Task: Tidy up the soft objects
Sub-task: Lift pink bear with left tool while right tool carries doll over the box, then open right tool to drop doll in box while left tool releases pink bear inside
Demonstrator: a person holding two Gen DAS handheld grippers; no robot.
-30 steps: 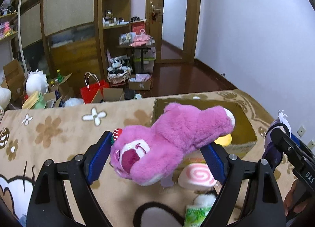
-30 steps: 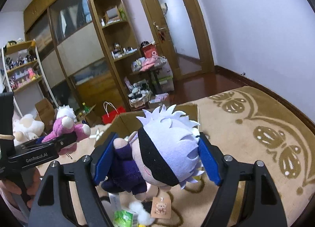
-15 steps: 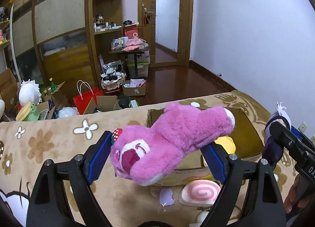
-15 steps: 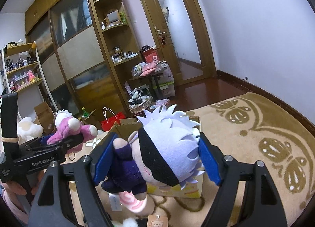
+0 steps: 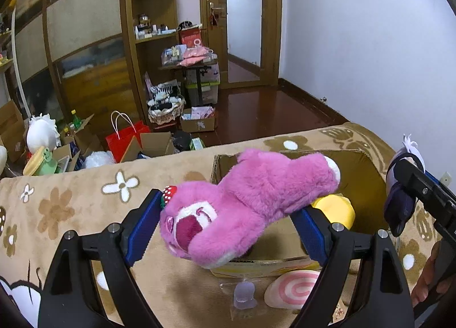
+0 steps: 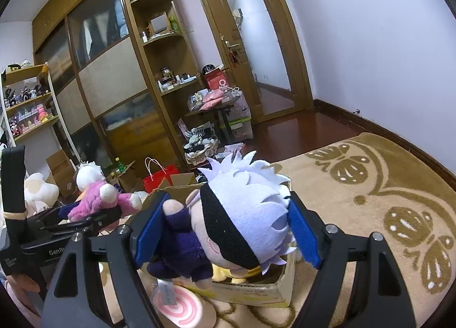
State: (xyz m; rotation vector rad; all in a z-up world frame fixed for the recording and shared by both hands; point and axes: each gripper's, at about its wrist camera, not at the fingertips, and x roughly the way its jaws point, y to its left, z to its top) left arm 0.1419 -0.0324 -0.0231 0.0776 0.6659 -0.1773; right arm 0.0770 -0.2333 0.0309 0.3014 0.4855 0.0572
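Observation:
My left gripper (image 5: 225,228) is shut on a pink plush bear (image 5: 245,202) and holds it over the near edge of an open cardboard box (image 5: 362,177) on the beige patterned blanket. A yellow plush (image 5: 336,208) lies in the box. My right gripper (image 6: 225,231) is shut on a white-haired doll (image 6: 245,214) in purple clothes, held over the same box (image 6: 250,291). The doll (image 5: 399,202) also shows at the right edge of the left wrist view. The bear (image 6: 97,200) shows at the left of the right wrist view.
A pink-swirl roll cushion (image 5: 293,288) lies on the blanket before the box, with a small lilac item (image 5: 243,295) beside it. Beyond the blanket lie a red bag (image 5: 125,137), open boxes, white plush toys (image 5: 41,134), shelves and a door.
Both grippers have risen and moved toward the box with their toys still held. The box and the roll cushion now sit lower and nearer in both views.

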